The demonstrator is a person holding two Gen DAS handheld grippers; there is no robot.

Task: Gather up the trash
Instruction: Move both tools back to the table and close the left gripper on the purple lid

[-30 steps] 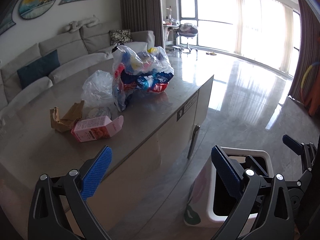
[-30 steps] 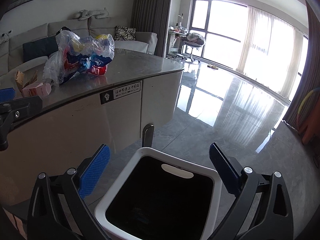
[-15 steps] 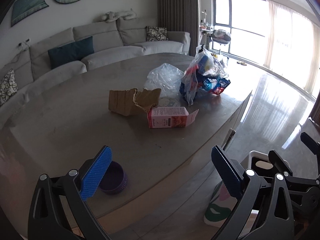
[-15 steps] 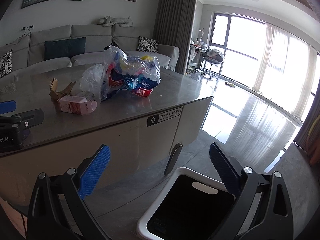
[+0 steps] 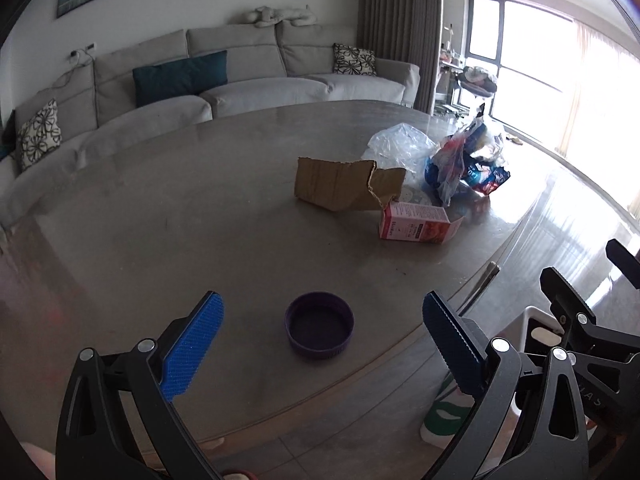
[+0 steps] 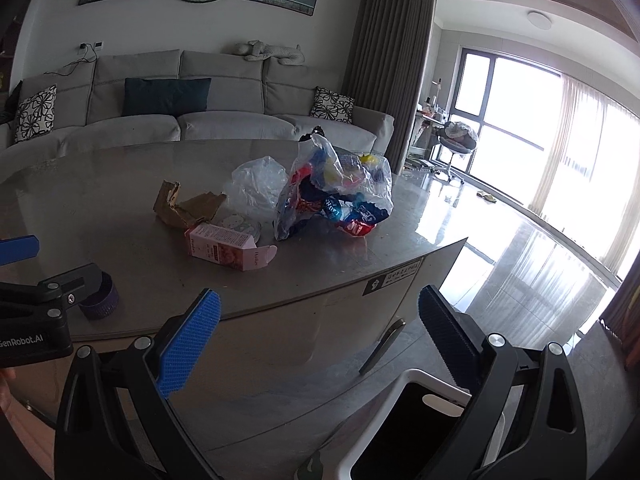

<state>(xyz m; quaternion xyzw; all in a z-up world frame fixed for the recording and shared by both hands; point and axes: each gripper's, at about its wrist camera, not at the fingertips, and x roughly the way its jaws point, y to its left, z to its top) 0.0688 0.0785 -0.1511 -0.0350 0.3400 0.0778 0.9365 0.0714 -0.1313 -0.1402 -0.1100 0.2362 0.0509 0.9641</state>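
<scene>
A purple round lid [image 5: 319, 325] lies open side up on the grey table [image 5: 160, 220], near its front edge. My left gripper [image 5: 322, 344] is open, its blue pads straddling the lid just short of it. Further back lie torn brown cardboard [image 5: 344, 184], a pink carton [image 5: 416, 224], a clear plastic bag [image 5: 400, 144] and a bag full of colourful wrappers [image 5: 468, 160]. My right gripper [image 6: 318, 338] is open and empty, off the table's edge above a white bin [image 6: 384, 436]. The lid [image 6: 100, 302] and carton [image 6: 230, 246] also show in the right wrist view.
The white bin [image 5: 532, 316] stands on the floor right of the table. A grey sofa [image 5: 240, 88] runs behind the table. The table's cabinet front has a metal handle [image 6: 382, 346]. Glossy floor stretches towards bright windows on the right.
Both grippers have risen and swung left from the bin towards the table top. The purple lid has come between the left gripper's fingers. Both stay open.
</scene>
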